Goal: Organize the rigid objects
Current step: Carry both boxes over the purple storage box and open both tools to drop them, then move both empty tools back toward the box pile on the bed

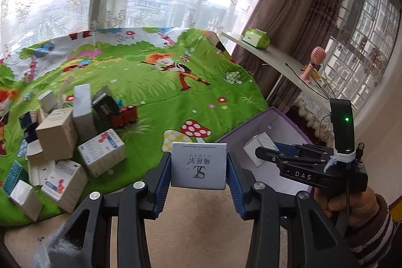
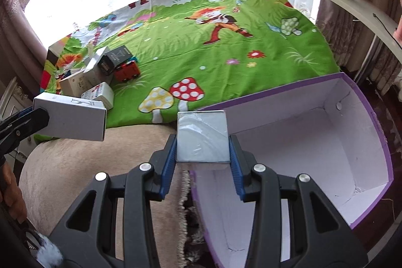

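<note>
Right wrist view: a small grey-white carton [image 2: 203, 137] is clamped between the blue pads of the right gripper [image 2: 203, 142], held above the near rim of a purple-edged cardboard box [image 2: 377, 137] whose white interior is seen to be empty (scuffs and a small round mark aside). In the same view a longer white carton [image 2: 72, 121] is carried at the left edge, gripped at one end by the left gripper [image 2: 37, 117], over the beige upholstered surface [image 2: 75, 180].

From the left wrist camera that carton is shown end-on, its printed face pinched squarely between the pads. The remaining cartons [image 1: 60, 142] and a red toy truck [image 1: 124, 116] are left heaped well apart on the green cartoon cloth [image 1: 176, 82].

A release made too early is judged the main risk for the right carton: it sits over the rim rather than well inside, so it could tip off the wall and fall onto the upholstery. The long carton is held only by one end and could be levered out of the pads if knocked. A collision is also possible, since both grippers are aimed toward the same box with the right gripper [image 1: 273, 151] already just beside its opening.
</note>
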Action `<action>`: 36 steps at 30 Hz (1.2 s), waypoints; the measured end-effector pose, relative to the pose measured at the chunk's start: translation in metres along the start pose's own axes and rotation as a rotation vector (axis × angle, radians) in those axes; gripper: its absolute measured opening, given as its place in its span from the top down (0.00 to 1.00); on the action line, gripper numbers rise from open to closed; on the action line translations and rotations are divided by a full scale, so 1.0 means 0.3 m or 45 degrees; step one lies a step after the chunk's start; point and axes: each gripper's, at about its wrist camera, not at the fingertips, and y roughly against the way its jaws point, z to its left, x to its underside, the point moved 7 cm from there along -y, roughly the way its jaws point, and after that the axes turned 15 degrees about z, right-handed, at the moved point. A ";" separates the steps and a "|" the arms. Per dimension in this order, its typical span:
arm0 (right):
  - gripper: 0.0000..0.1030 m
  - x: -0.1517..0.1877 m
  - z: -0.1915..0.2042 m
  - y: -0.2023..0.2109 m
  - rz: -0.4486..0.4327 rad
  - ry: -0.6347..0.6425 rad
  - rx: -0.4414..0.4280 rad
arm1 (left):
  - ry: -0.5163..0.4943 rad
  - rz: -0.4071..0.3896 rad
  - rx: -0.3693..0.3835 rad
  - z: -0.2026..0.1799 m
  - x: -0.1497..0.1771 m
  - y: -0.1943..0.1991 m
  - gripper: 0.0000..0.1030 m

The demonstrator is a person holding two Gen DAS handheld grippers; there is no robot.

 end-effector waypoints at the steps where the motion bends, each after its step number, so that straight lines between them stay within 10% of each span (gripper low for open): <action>1: 0.57 0.002 -0.024 0.003 -0.002 -0.018 0.011 | -0.017 0.012 0.010 -0.027 -0.010 -0.018 0.58; 17: 0.56 0.010 -0.224 0.041 -0.055 -0.166 0.169 | -0.149 0.191 0.084 -0.267 -0.048 -0.238 0.43; 28: 0.08 -0.009 -0.192 0.056 -0.086 -0.120 0.233 | -0.005 0.142 -0.039 -0.110 -0.024 -0.181 0.25; 36: 0.01 -0.035 -0.118 0.083 -0.128 -0.087 0.263 | 0.134 0.067 -0.170 0.056 0.036 -0.105 0.19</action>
